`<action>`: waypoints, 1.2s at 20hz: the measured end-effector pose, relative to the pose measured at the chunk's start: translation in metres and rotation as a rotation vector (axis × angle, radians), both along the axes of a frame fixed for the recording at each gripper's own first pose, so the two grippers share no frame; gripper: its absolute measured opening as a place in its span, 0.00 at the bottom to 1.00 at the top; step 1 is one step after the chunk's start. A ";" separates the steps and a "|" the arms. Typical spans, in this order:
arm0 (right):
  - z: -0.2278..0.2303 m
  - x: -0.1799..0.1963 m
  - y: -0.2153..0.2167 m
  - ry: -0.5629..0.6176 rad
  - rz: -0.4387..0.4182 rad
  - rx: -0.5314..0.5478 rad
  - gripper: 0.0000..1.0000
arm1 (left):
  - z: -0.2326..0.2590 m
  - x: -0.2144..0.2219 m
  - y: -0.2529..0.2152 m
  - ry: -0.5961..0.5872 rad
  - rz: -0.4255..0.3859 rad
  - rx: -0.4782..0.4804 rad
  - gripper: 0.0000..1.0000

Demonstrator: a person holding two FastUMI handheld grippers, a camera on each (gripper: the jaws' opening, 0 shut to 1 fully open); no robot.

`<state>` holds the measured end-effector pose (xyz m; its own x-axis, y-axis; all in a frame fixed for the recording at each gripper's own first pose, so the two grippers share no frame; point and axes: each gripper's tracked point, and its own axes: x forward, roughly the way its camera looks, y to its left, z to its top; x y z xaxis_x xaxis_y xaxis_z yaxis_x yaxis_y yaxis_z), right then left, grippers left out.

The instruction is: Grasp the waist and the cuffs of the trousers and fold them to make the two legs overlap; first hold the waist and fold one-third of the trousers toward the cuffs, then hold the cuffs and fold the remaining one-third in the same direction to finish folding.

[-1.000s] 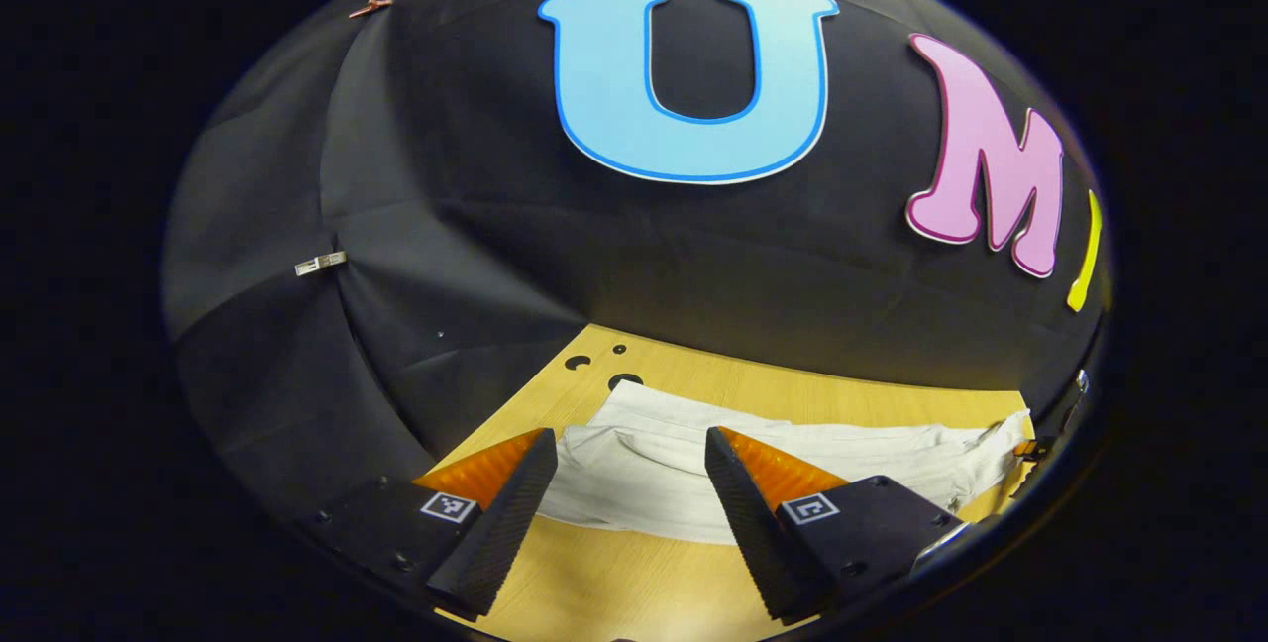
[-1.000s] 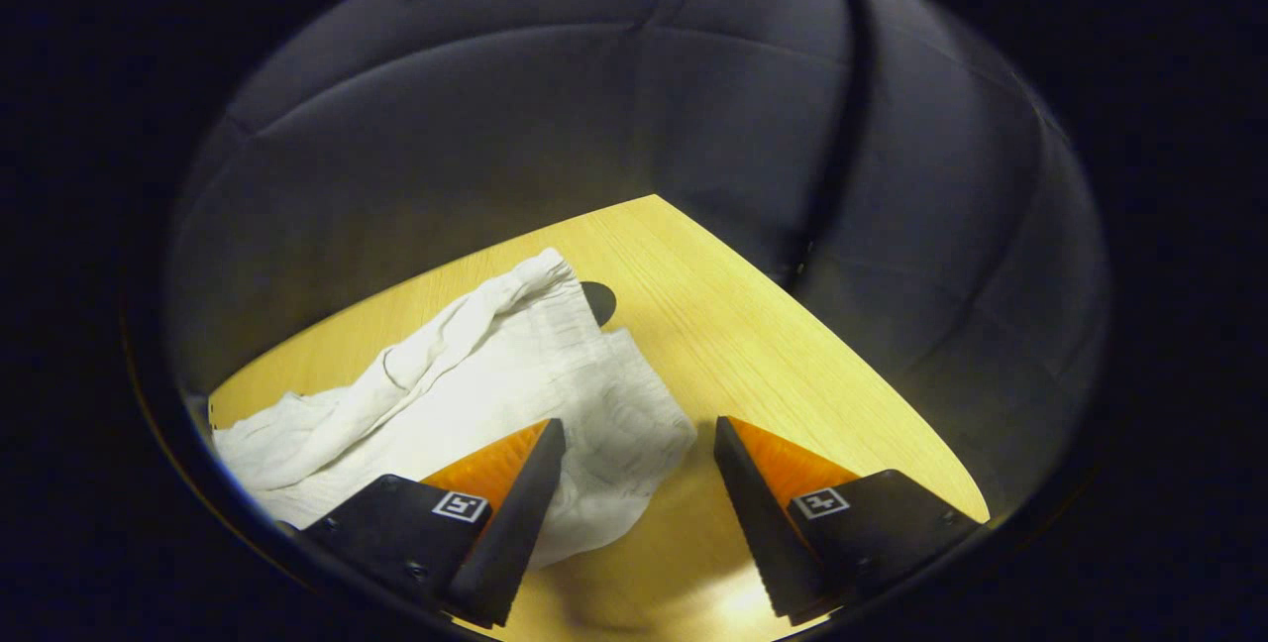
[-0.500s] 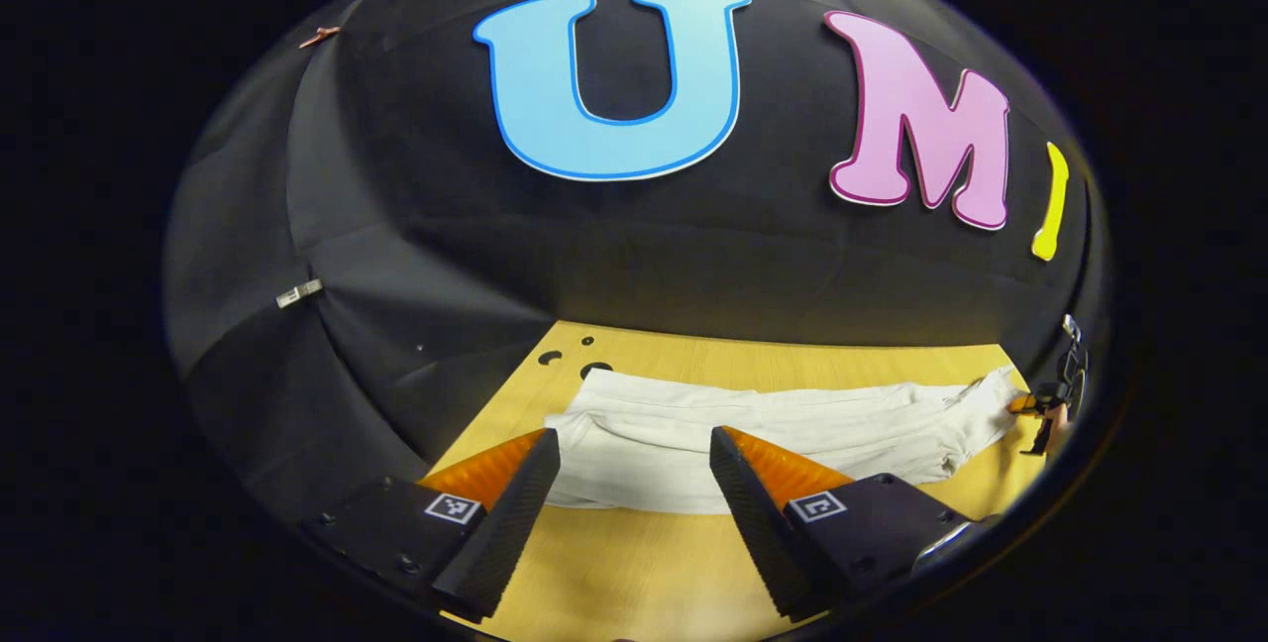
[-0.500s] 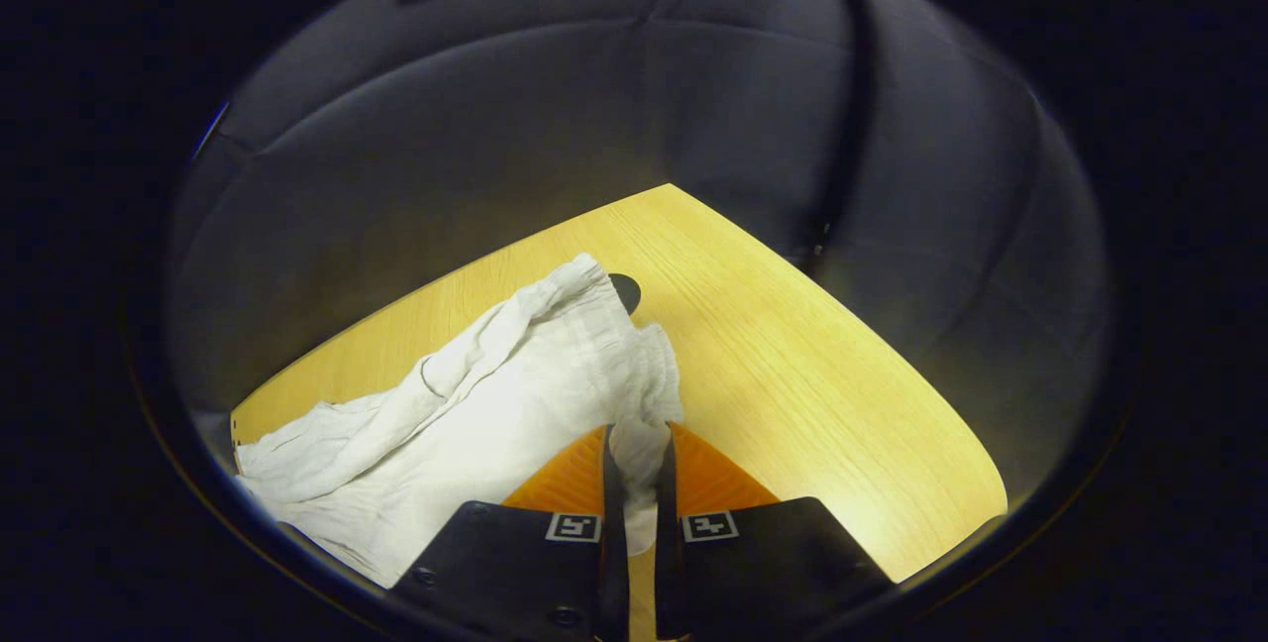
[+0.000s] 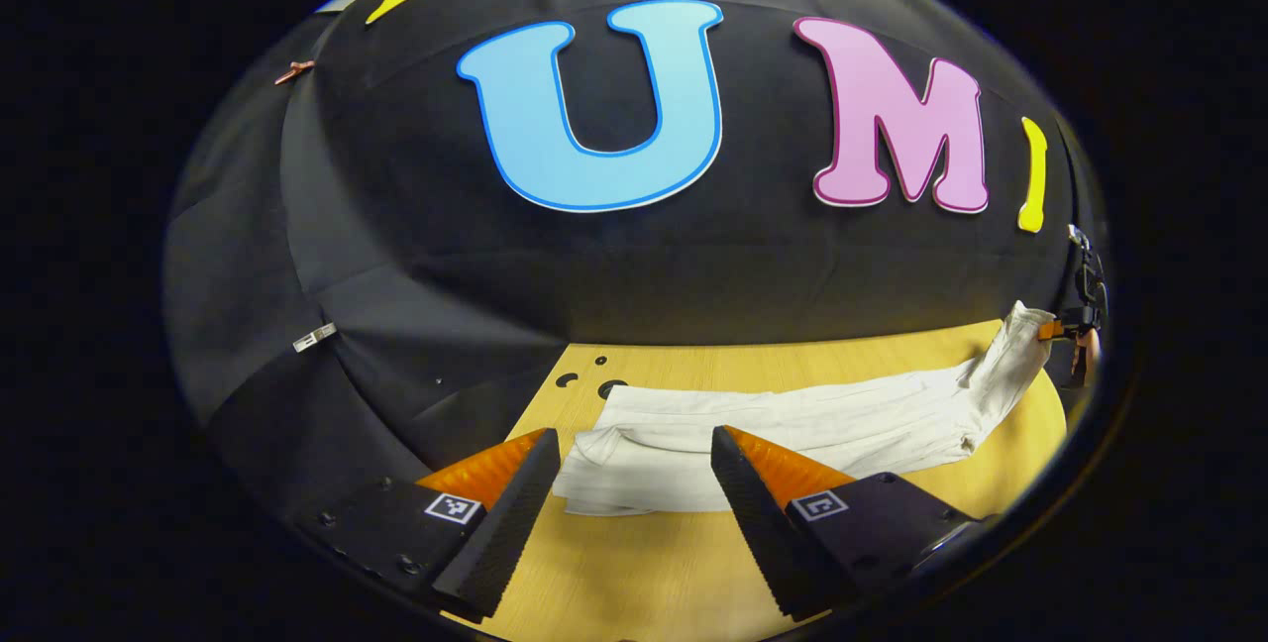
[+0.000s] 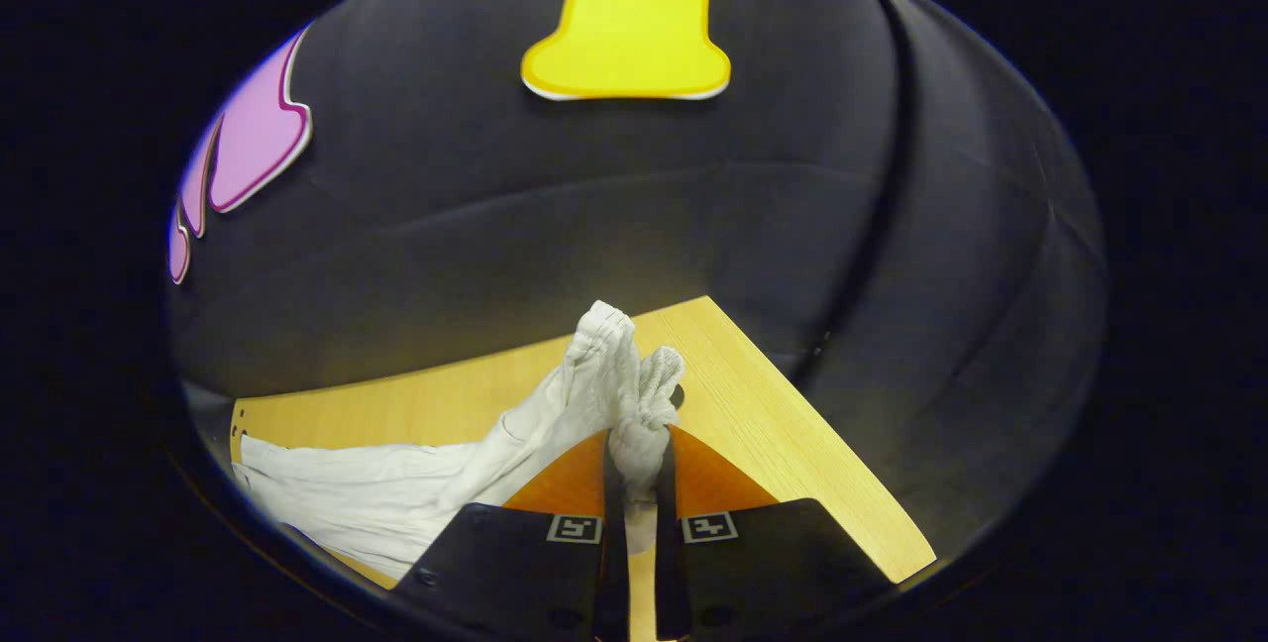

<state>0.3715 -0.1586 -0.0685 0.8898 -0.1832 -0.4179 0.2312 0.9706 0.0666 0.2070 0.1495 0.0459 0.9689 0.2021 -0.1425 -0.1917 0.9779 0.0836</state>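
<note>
White trousers lie stretched across the wooden table, legs overlapped. In the left gripper view the cuff end rests just beyond my left gripper, which is open and hovers near the table's front edge with nothing between its fingers. At the far right, the right gripper holds the waist end raised off the table. In the right gripper view, my right gripper is shut on the gathered waistband, which bunches upright above the fingers. The rest of the trousers trails down to the left.
A few dark round holes mark the table's far left corner, close to the cuffs. The booth's black cloth wall stands right behind the table. The table's far right corner lies just beyond the lifted waist.
My right gripper went from open to shut on the waistband and has lifted it off the table. The left gripper stayed open and shifted slightly near the cuffs.
</note>
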 end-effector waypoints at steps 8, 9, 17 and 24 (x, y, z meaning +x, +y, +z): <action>0.050 -0.033 0.035 -0.088 0.092 0.099 0.14 | -0.044 -0.025 0.024 0.034 -0.023 -0.146 0.98; 0.052 -0.030 0.033 -0.091 0.107 0.114 0.14 | -0.050 -0.028 0.031 0.041 -0.017 -0.166 0.98; 0.043 -0.028 0.033 -0.050 0.214 0.173 0.14 | -0.084 -0.032 0.085 0.033 0.050 -0.277 0.96; 0.050 -0.035 0.027 0.031 0.301 0.135 0.14 | -0.126 0.003 0.118 0.041 0.103 -0.431 0.96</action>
